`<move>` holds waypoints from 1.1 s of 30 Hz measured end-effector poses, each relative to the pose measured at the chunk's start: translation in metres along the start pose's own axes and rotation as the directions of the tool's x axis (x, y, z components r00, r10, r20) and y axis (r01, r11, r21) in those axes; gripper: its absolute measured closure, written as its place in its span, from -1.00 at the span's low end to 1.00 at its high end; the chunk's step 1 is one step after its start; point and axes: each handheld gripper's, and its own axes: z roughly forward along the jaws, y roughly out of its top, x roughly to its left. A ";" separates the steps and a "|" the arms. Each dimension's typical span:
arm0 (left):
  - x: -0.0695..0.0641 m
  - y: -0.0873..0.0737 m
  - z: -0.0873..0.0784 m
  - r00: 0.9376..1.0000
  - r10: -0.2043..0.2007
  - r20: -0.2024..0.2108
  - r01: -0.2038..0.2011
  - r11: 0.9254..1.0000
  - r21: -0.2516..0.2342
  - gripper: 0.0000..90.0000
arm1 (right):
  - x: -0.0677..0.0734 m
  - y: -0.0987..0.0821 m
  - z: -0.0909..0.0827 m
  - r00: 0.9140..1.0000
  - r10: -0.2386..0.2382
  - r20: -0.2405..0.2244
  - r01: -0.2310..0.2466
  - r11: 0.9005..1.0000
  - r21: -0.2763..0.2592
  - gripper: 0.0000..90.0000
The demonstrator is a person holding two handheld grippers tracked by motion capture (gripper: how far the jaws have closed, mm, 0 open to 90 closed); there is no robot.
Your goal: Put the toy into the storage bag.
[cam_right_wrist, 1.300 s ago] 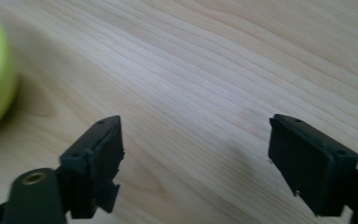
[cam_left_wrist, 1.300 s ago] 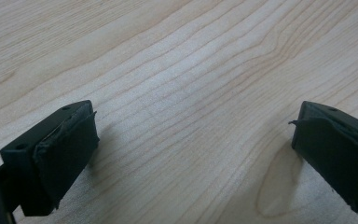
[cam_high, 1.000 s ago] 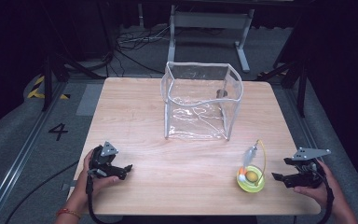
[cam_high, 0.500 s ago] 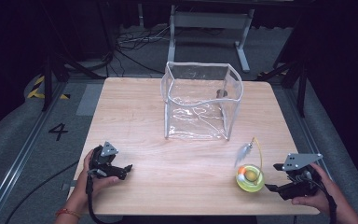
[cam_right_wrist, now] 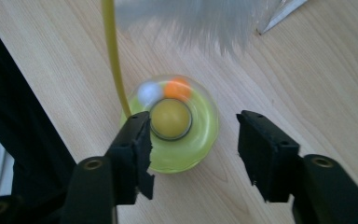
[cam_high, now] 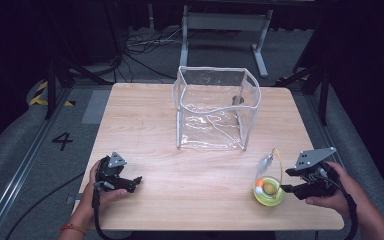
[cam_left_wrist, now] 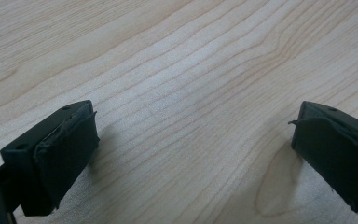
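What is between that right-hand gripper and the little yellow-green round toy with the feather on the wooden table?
Nothing visible. The right gripper is open, its jaws either side of the yellow-green round toy, with only bare wooden table around it. The toy's thin yellow wand and grey feather extend beyond it, away from the gripper.

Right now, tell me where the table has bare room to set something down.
Free: the wide strip left of the clear bag, and the middle between the left hand-held gripper and the yellow toy. Crowded: the near right corner, where the right hand-held gripper closes in on that toy.
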 end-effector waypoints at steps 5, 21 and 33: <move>0.000 0.000 0.000 1.000 0.001 0.000 -0.001 1.000 0.000 -0.99 | 0.001 0.010 -0.003 1.000 -0.019 -0.023 0.019 1.000 0.013 0.14; 0.000 0.000 0.000 1.000 0.001 0.000 -0.001 1.000 0.000 -0.99 | 0.025 0.020 -0.004 0.988 -0.126 -0.088 0.134 0.987 0.087 0.12; 0.000 0.000 0.000 1.000 0.001 0.000 -0.001 1.000 0.000 -0.99 | 0.022 0.029 -0.010 0.987 -0.130 -0.092 0.134 0.990 0.041 0.57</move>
